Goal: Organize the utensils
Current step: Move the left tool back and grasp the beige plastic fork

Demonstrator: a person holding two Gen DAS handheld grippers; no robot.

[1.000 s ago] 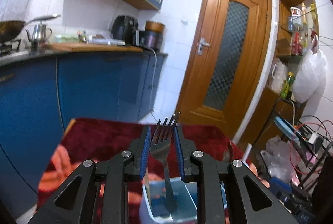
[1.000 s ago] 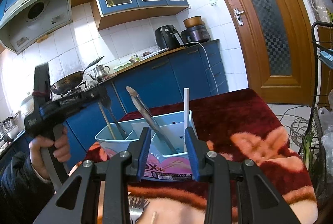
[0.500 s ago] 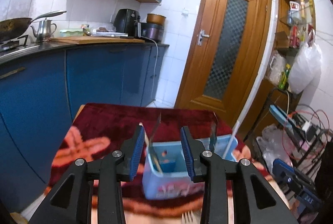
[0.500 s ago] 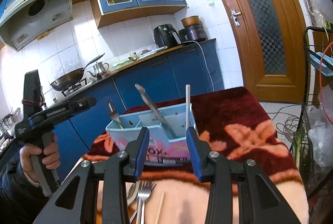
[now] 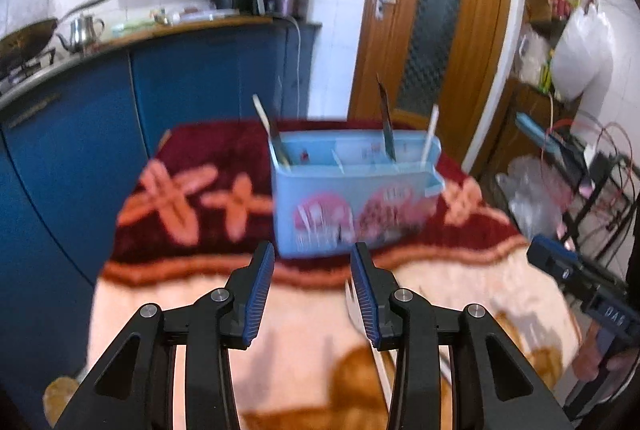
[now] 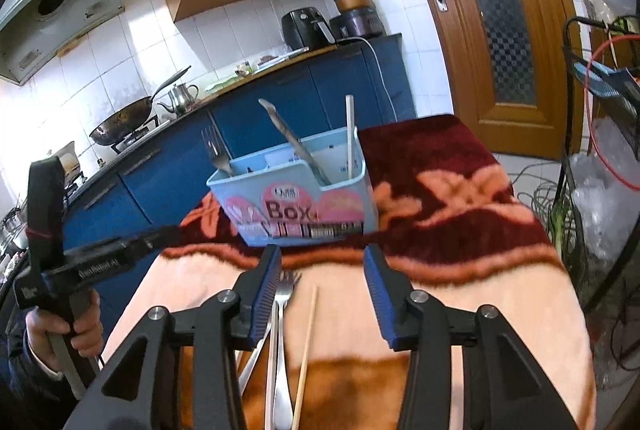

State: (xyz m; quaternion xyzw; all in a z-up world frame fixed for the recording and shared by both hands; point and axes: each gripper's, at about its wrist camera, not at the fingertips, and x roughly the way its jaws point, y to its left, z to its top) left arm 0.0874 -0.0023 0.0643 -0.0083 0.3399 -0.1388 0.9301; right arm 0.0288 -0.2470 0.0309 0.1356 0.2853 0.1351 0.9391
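A light blue utensil box [image 6: 296, 198] stands on the blanket-covered table; it also shows in the left wrist view [image 5: 352, 190]. In it stand a fork [image 6: 216, 154], a long metal utensil [image 6: 292, 138] and a chopstick [image 6: 350, 134]. On the blanket in front lie a fork [image 6: 282, 310], a chopstick [image 6: 306, 346] and another metal handle beside them. My right gripper [image 6: 322, 294] is open and empty above these loose utensils. My left gripper [image 5: 312, 290] is open and empty, short of the box, and shows at the left in the right wrist view [image 6: 100, 258].
The red and peach flowered blanket [image 6: 460, 222] covers the table. Blue kitchen cabinets [image 5: 180, 82] with a wok and a kettle lie behind. A wooden door [image 5: 432, 22] is at the back right. A wire rack with cables and bags [image 6: 600, 150] stands to the right.
My left gripper let go of the fork into the box's left compartment, opened, and drew back and down. My right gripper pulled back and lowered over the loose utensils.
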